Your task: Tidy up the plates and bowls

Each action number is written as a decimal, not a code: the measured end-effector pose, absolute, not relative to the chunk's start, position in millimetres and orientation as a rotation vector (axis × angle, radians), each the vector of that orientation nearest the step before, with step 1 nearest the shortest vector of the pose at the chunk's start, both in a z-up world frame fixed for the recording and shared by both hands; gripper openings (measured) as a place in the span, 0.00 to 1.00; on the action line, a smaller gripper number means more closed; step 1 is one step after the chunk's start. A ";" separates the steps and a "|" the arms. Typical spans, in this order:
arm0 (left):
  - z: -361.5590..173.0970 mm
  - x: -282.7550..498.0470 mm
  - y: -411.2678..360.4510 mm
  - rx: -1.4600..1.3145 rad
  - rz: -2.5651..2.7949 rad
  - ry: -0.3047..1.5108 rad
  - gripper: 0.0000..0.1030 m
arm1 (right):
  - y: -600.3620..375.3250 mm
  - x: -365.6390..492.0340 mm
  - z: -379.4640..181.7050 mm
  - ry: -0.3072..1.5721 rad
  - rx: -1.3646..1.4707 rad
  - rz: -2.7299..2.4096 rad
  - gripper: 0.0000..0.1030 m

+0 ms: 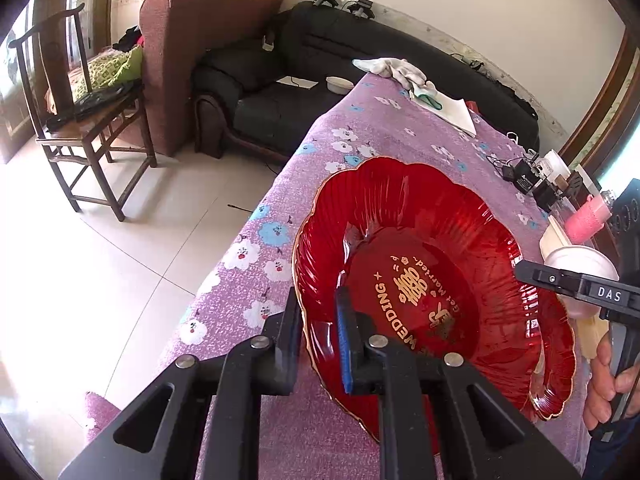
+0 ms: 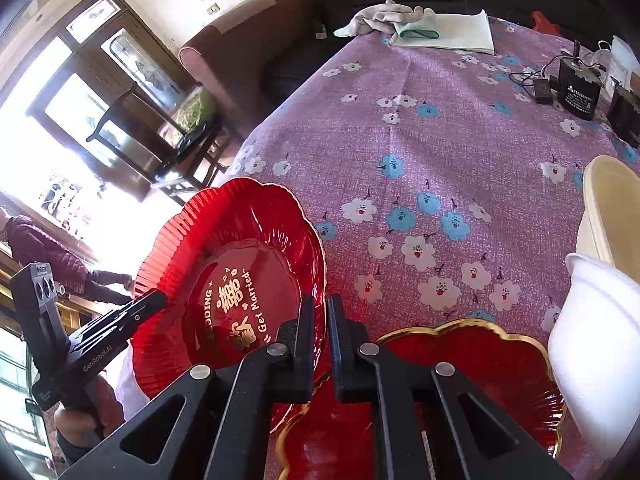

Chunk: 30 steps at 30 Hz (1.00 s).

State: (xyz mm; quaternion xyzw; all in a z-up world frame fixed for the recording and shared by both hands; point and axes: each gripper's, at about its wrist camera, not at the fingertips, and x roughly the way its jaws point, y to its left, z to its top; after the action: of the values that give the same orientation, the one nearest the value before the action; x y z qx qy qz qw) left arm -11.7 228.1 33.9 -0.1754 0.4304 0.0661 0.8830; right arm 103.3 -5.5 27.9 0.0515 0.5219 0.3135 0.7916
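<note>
A red scalloped wedding plate (image 1: pixel 420 264) with gold lettering is held tilted above the floral tablecloth. My left gripper (image 1: pixel 320 300) is shut on its near-left rim. My right gripper (image 2: pixel 321 304) is shut on its opposite rim, and the plate (image 2: pixel 224 248) shows in the right wrist view at lower left. A second red gold-rimmed plate (image 2: pixel 472 356) lies flat on the table below the right gripper; its edge also shows in the left wrist view (image 1: pixel 556 360). A white bowl (image 2: pixel 600 360) and a cream bowl (image 2: pixel 612 208) stand at the right.
The purple floral tablecloth (image 2: pixel 440 140) covers the table. White cloths (image 2: pixel 420 24) lie at its far end. Black chargers and cables (image 2: pixel 576 84) sit at the far right. A pink cup (image 1: pixel 588 220) stands nearby. A dark sofa (image 1: pixel 280 92) and a wooden chair (image 1: pixel 80 120) stand beyond the table's left edge.
</note>
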 end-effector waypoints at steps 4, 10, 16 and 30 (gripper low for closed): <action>39.8 -19.5 228.8 -0.357 0.149 0.886 0.15 | -3.2 97.2 32.3 1.109 0.106 0.684 0.08; 50.2 -44.0 231.4 -0.365 0.154 0.858 0.15 | -0.2 81.5 39.0 1.099 0.118 0.708 0.08; 49.9 -85.5 227.7 -0.380 0.154 0.840 0.15 | -3.9 41.4 44.6 1.090 0.118 0.744 0.08; 31.5 -118.9 217.3 -0.410 0.193 0.841 0.15 | -16.0 -15.7 33.5 1.055 0.082 0.747 0.08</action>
State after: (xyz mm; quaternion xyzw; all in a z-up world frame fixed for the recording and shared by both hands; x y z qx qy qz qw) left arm -118.9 217.3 31.5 -0.1972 0.4048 0.0930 0.8881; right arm -15.7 -16.0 33.5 0.0383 0.4913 0.3478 0.7976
